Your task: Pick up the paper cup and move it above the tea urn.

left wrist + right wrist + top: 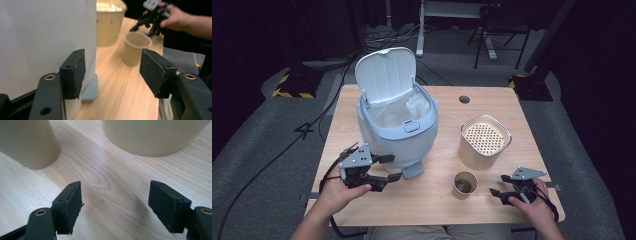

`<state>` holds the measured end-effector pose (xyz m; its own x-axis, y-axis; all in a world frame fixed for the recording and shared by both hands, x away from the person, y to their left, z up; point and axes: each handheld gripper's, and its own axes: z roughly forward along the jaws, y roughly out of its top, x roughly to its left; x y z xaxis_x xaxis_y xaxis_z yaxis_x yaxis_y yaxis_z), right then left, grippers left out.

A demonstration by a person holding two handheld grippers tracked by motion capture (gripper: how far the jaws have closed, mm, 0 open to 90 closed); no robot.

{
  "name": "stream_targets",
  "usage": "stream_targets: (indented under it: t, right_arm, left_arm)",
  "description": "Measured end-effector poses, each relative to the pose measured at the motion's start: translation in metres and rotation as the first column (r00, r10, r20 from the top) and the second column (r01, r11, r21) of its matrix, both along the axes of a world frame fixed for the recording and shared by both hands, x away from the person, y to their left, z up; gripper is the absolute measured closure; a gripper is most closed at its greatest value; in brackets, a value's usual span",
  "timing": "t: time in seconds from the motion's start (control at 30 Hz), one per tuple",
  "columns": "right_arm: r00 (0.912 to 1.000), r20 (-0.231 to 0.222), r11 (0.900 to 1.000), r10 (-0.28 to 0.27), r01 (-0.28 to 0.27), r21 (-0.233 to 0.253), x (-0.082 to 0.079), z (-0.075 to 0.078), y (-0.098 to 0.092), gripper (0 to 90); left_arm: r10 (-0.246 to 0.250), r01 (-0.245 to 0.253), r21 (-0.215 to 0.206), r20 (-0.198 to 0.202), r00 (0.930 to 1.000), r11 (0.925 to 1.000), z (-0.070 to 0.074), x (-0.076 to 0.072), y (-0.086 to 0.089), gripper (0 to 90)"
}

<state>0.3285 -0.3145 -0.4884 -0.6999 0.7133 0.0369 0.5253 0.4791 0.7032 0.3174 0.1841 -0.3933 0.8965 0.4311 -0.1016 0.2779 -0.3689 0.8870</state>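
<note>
Both grippers open, empty: left gripper [388,168] beside bin [397,131]; cup [464,184] just left of right gripper [495,194].

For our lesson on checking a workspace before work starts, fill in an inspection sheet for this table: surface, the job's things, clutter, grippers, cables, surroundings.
Surface: wooden table, round hole near the far edge.
Job's things: bin, lid raised, white liner inside; small cup upright with something dark in it, between the grippers; canister with a perforated top, behind the cup.
Clutter: nothing seen.
Grippers: left gripper open beside the bin's base; right gripper open, empty, right of the cup.
Cables: several lie on the floor, left of the table and behind it.
Surroundings: grey carpet, a desk frame and hazard-striped bases beyond the table, dark backdrop.
</note>
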Motion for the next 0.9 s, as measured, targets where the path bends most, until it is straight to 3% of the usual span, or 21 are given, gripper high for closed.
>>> stream_targets:
  t: [0.03, 0.13, 0.3, 0.33, 0.37, 0.43, 0.57, 0.67, 0.7, 0.73, 0.77, 0.87, 0.9]
  right_arm:
    - [1.0, 0.001, 1.0, 0.003, -0.003, -0.001, -0.001, 0.001, 0.001, 28.2]
    - [0.9994, -0.005, 0.999, 0.033, -0.033, 0.005, -0.004, 0.006, 0.004, 32.6]
    - [0.9986, 0.003, 0.999, 0.053, -0.053, 0.006, -0.008, 0.011, 0.009, 31.6]
    - [0.9985, 0.004, 0.998, 0.054, -0.054, 0.012, -0.01, 0.013, 0.011, 31.3]
    - [0.9985, 0.004, 0.998, 0.054, -0.054, 0.012, -0.01, 0.013, 0.011, 31.3]
    - [0.9978, 0.002, 0.998, 0.067, -0.067, 0.022, -0.012, 0.016, 0.014, 31.0]
    - [0.9967, 0.01, 0.996, 0.081, -0.081, 0.036, -0.014, 0.019, 0.017, 30.3]
    - [0.9934, 0.031, 0.993, 0.11, -0.112, 0.045, -0.016, 0.023, 0.022, 28.5]
    - [0.9934, 0.031, 0.993, 0.11, -0.112, 0.045, -0.016, 0.023, 0.022, 28.5]
    - [0.9922, 0.037, 0.991, 0.119, -0.12, 0.05, -0.015, 0.025, 0.025, 27.1]
    - [0.9922, 0.037, 0.991, 0.119, -0.12, 0.05, -0.015, 0.025, 0.025, 27.1]
    - [0.9891, 0.039, 0.988, 0.142, -0.144, 0.055, -0.014, 0.025, 0.032, 23.3]
    - [0.9891, 0.039, 0.988, 0.142, -0.144, 0.055, -0.014, 0.025, 0.032, 23.3]
  left_arm:
    - [0.0, 0.0, 0.0, 0.0, 1.0, 1.0, 0.0, 0.0, 0.0, 38.4]
    - [0.016, -0.014, 0.032, -0.035, 0.9993, 0.9994, -0.02, 0.005, -0.002, 38.1]
    - [0.035, -0.033, 0.03, -0.069, 0.997, 0.999, -0.035, 0.006, -0.005, 37.7]
    - [0.065, -0.063, 0.031, -0.091, 0.9937, 0.9975, -0.043, 0.007, -0.007, 37.1]
    - [0.065, -0.063, 0.031, -0.091, 0.9937, 0.9975, -0.043, 0.007, -0.007, 36.3]
    - [0.113, -0.107, 0.06, -0.108, 0.9878, 0.9925, -0.055, 0.008, -0.007, 36.2]
    - [0.137, -0.127, 0.082, -0.134, 0.9814, 0.9885, -0.067, 0.007, -0.006, 35.9]
    - [0.175, -0.155, 0.16, -0.119, 0.9774, 0.9748, -0.079, 0.004, -0.004, 35.6]
    - [0.175, -0.155, 0.16, -0.119, 0.9774, 0.9748, -0.079, 0.004, -0.004, 35.6]
    - [0.194, -0.17, 0.191, -0.115, 0.9742, 0.9668, -0.084, 0.003, -0.003, 35.5]
    - [0.194, -0.17, 0.191, -0.115, 0.9742, 0.9668, -0.084, 0.003, -0.003, 35.5]
    - [0.239, -0.206, 0.223, -0.133, 0.9619, 0.9529, -0.095, 0.003, -0.003, 34.7]
    - [0.239, -0.206, 0.223, -0.133, 0.9619, 0.9529, -0.095, 0.003, -0.003, 33.9]
